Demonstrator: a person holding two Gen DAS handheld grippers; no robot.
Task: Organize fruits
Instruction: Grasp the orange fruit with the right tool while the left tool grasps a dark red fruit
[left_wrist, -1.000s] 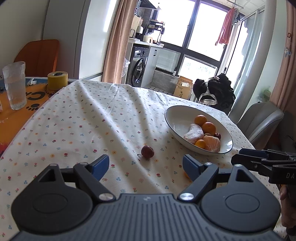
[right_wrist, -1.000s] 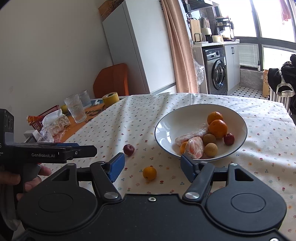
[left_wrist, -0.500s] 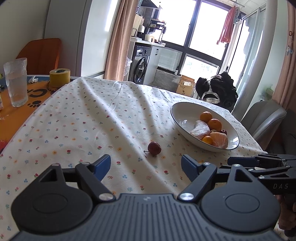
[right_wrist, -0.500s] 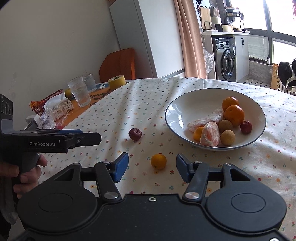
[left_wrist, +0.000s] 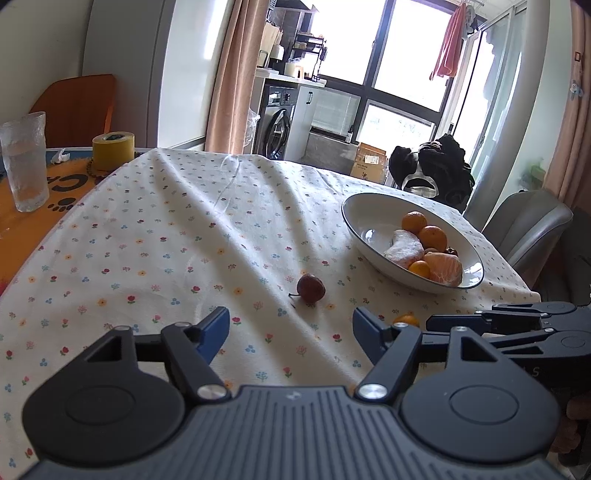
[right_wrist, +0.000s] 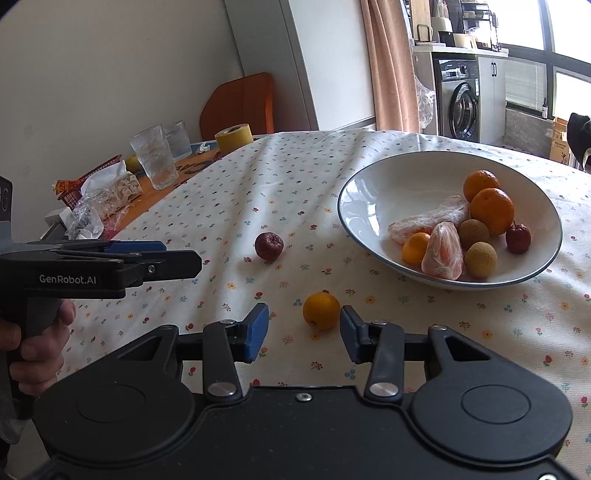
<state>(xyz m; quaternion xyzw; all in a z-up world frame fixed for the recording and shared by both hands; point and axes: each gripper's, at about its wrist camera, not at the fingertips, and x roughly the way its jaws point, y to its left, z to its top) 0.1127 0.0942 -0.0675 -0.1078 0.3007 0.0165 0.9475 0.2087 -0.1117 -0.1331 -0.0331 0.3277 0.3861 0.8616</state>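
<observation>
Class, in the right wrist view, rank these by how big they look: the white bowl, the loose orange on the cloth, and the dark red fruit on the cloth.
1. White bowl, clearly largest.
2. Loose orange.
3. Dark red fruit.

The orange lies nearer the camera, so its lead over the red fruit is unsure.

Floral cream tablecloth (right_wrist: 295, 192); white bowl (right_wrist: 369, 192); orange kumquat (right_wrist: 321, 310).

Glossy glazed ceramic is seen on the bowl (right_wrist: 369, 192); matt printed cloth on the tablecloth (right_wrist: 295, 177); matt black plastic on the right gripper (right_wrist: 303, 331), blue pads (right_wrist: 255, 330)
</observation>
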